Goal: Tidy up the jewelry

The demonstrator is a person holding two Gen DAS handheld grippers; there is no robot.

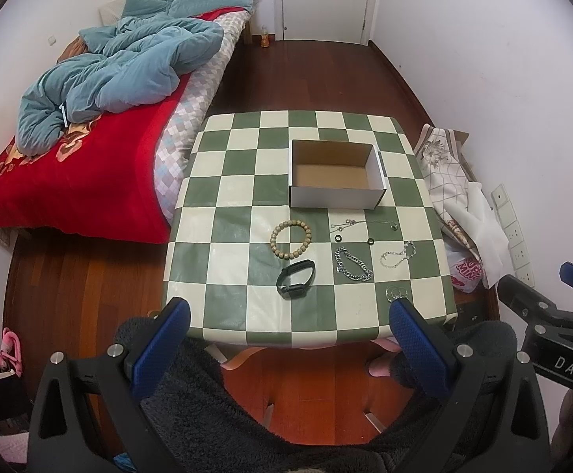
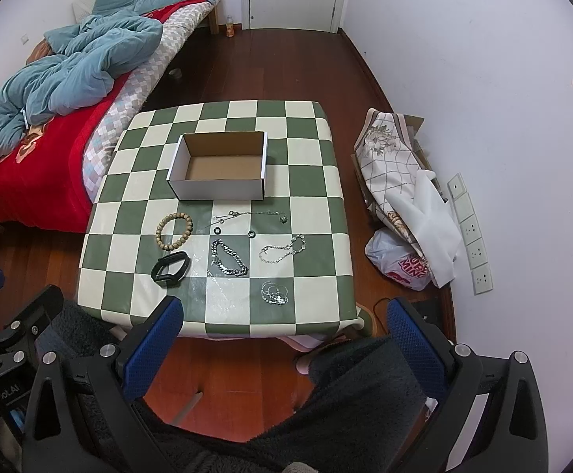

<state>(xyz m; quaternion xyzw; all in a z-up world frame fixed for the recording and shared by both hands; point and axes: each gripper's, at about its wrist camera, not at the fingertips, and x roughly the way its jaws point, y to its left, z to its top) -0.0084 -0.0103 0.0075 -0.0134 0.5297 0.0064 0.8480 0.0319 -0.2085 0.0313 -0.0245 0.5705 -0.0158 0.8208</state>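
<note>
An empty white cardboard box [image 1: 335, 173] [image 2: 219, 167] stands on the green-and-cream checkered table [image 1: 227, 276] [image 2: 314, 197]. In front of it lie a wooden bead bracelet [image 1: 290, 239] [image 2: 174, 231], a black fitness band [image 1: 296, 278] [image 2: 170, 269], a heavy silver chain [image 1: 352, 264] [image 2: 226, 263], a thin silver chain [image 1: 399, 254] [image 2: 282, 250], a fine necklace [image 1: 365, 224] [image 2: 251, 215], two small dark rings [image 1: 338, 238] [image 2: 252, 233] and a cluster of silver hoops [image 1: 396, 292] [image 2: 274, 293]. My left gripper [image 1: 290, 315] and right gripper [image 2: 284, 311] both hover open before the table's near edge, holding nothing.
A bed with a red blanket [image 1: 77, 173] and a teal duvet [image 1: 129, 67] sits left of the table. Patterned bags [image 2: 397, 165] and a plastic bag [image 2: 400, 260] lie on the wooden floor at the right wall. A person's dark fleece sleeves [image 1: 192, 386] show below.
</note>
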